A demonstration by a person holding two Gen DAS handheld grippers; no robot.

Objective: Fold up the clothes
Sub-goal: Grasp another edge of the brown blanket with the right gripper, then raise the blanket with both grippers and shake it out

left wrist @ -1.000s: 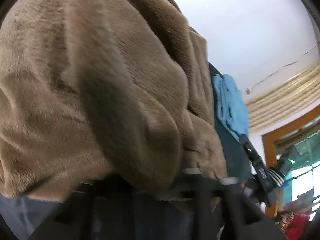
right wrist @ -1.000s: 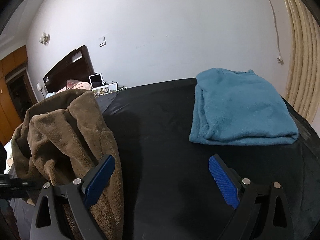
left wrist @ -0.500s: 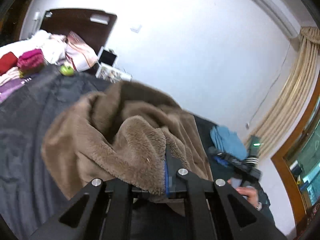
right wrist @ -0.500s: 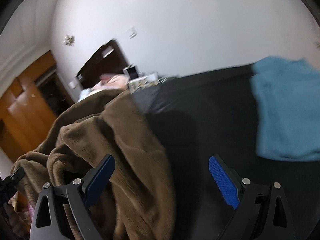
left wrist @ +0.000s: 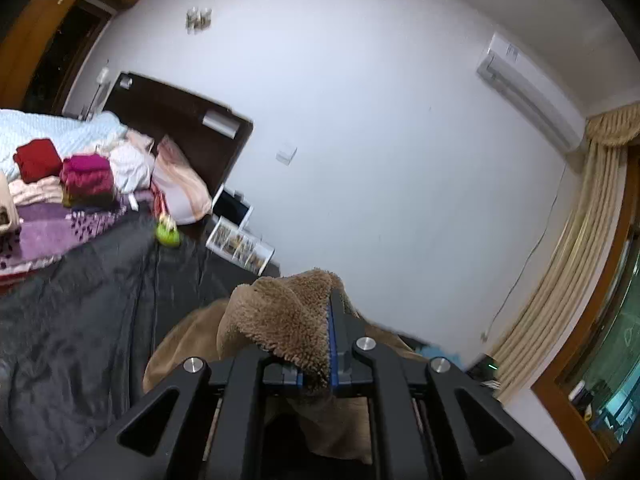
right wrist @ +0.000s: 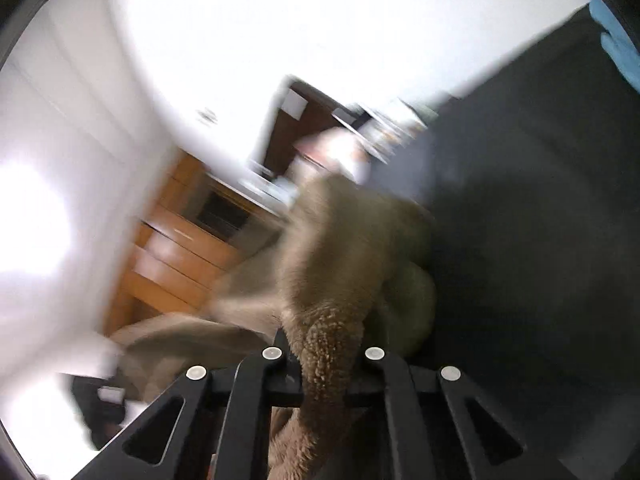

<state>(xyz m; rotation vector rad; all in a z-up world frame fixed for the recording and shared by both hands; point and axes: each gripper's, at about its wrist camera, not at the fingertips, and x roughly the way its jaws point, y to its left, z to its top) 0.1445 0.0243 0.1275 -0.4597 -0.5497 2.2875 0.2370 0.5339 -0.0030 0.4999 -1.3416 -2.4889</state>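
A brown fleece garment [left wrist: 280, 320] is pinched between the fingers of my left gripper [left wrist: 316, 344], which is shut on a bunched edge of it; the rest hangs below toward the dark bed cover [left wrist: 80, 320]. In the right wrist view, which is blurred by motion, my right gripper [right wrist: 324, 356] is shut on another part of the same brown garment [right wrist: 340, 264], and the cloth stretches away over the black bed surface [right wrist: 520, 240]. A folded blue garment [right wrist: 620, 52] shows at the far right edge.
Stacks of folded red and magenta clothes [left wrist: 84, 176] lie on a purple cloth at the left by a dark headboard [left wrist: 172, 120]. A green object [left wrist: 168, 232] and a photo frame [left wrist: 240, 246] sit near the wall. Curtains [left wrist: 560, 272] hang at the right. Wooden drawers [right wrist: 180, 248] stand at the left.
My right gripper was open over the bed and is now shut on the brown garment. My left gripper has lifted and tilted up, with less fleece filling its view.
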